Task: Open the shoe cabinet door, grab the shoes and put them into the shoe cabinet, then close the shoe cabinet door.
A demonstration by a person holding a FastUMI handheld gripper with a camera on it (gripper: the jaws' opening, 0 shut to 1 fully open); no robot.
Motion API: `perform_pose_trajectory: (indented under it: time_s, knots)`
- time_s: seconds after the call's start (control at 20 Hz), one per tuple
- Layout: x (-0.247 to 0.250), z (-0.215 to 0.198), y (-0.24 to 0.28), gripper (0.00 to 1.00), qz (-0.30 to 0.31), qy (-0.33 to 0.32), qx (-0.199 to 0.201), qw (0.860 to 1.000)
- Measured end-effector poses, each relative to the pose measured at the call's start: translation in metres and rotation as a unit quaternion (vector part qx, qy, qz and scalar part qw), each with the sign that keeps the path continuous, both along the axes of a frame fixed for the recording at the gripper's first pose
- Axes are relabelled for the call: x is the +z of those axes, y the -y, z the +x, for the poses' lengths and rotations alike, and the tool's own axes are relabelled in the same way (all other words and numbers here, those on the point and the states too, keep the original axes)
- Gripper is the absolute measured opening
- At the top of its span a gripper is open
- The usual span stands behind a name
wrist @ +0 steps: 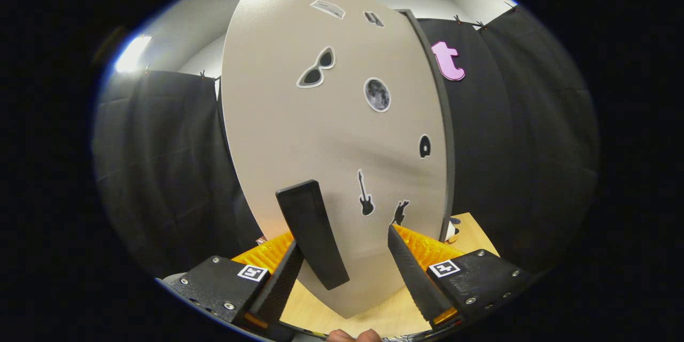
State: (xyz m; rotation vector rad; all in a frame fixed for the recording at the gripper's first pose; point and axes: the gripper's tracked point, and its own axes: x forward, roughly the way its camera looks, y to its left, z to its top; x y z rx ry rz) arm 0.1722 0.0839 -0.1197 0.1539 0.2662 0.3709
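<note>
Claw (346,256) parted wide, gripping nothing; both ribbed fingers (411,272) aimed at the shoe cabinet door (331,133). Black handle (312,232) sits between the fingers, nearer the left one, slanted, fixed low on the door face. Looks lined up on the handle, likely for a pull or a push; contact between left finger and handle can't be confirmed, tips seem close but apart. Right finger clear of the handle, just short of the door face.

Door: beige panel, dark edge strip down its right side, stickers scattered over it (sunglasses (316,68), moon (377,94), guitar (365,195), small disc (425,146)). Stands close ahead, blocking everything beyond it. Whether shut, ajar or swung out: can't tell, fisheye bends the panel and no cabinet body or hinge visible. So task stage uncertain — either opening not yet begun or closing at the end.

Shoes: none seen; inside of cabinet hidden behind door. Small pale object (451,231) peeking past the door's lower right edge on the bench (475,235), too cut off to name. Reddish sliver (261,239) low left of the door, also unreadable. Light wood bench under the claw. Fingertips (352,336) of the holding hand just poking in at the near edge.
</note>
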Motion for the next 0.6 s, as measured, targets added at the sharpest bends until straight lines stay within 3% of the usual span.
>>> perform_pose_trajectory:
  time_s: [0.35,0.6]
  knots:
    - [-0.016,0.023,-0.07,0.94,-0.025,-0.002,-0.018,1.0]
    - [-0.019,0.032,-0.078,0.94,-0.018,-0.01,-0.04,0.999]
